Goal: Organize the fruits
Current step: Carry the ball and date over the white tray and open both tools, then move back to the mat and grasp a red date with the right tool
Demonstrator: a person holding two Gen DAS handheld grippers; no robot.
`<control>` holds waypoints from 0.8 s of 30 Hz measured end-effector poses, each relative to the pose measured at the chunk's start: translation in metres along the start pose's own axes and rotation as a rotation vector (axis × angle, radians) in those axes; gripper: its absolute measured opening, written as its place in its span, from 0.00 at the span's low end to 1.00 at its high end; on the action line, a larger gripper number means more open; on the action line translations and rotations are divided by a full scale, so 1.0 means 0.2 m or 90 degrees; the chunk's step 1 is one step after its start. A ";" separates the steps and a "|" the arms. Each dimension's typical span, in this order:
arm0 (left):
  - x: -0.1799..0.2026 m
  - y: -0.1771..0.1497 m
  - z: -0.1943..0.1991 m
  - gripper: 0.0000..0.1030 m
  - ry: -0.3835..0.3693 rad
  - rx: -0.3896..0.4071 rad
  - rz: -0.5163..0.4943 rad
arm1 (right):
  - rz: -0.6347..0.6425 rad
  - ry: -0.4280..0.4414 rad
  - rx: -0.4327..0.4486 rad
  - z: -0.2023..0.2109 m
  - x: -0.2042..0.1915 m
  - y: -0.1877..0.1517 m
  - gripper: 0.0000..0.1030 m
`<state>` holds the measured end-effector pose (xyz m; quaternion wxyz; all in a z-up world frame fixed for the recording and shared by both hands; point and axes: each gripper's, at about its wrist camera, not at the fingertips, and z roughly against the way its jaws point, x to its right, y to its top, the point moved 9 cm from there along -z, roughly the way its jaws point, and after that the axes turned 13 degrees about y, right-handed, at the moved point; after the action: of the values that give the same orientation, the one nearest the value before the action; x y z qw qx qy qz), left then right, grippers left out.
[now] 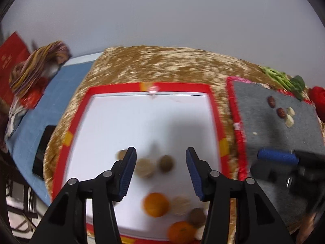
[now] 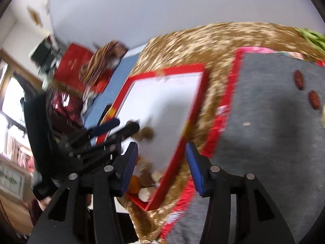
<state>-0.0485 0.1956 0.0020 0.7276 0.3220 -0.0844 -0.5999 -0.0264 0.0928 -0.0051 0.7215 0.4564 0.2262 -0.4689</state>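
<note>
fruits [image 1: 156, 204] blurred, round; red dates' [image 1: 271, 101] long axes point away.

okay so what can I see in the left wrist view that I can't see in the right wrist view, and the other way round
Only the left wrist view shows the tray's whole white floor, an orange lying clear on it, two pale pieces on the mat, and a dark phone-like slab on the blue surface.

Only the right wrist view shows a bright window and the left gripper from outside, open.

Both share the red-rimmed tray, the grey mat, two dark red fruits, and green stalks.
</note>
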 end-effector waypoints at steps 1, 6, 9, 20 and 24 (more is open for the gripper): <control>0.03 0.00 0.00 0.50 -0.003 0.001 -0.007 | -0.012 -0.002 0.008 0.03 0.03 0.01 0.50; 0.25 0.02 0.03 0.50 -0.027 0.002 -0.046 | -0.083 -0.015 0.054 0.26 0.22 0.05 0.50; 0.37 0.03 0.05 0.51 -0.044 0.007 -0.069 | -0.114 -0.029 0.079 0.39 0.32 0.06 0.50; 0.62 0.00 0.07 0.52 -0.065 0.006 -0.119 | -0.150 -0.041 0.155 0.68 0.60 0.28 0.50; 0.59 -0.02 0.06 0.52 -0.048 0.012 -0.141 | -0.137 -0.092 0.135 0.60 0.67 0.36 0.50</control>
<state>-0.0272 0.0820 -0.0227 0.6502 0.3132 -0.0812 -0.6874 0.0862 -0.0650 -0.0157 0.6292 0.4683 0.1703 -0.5965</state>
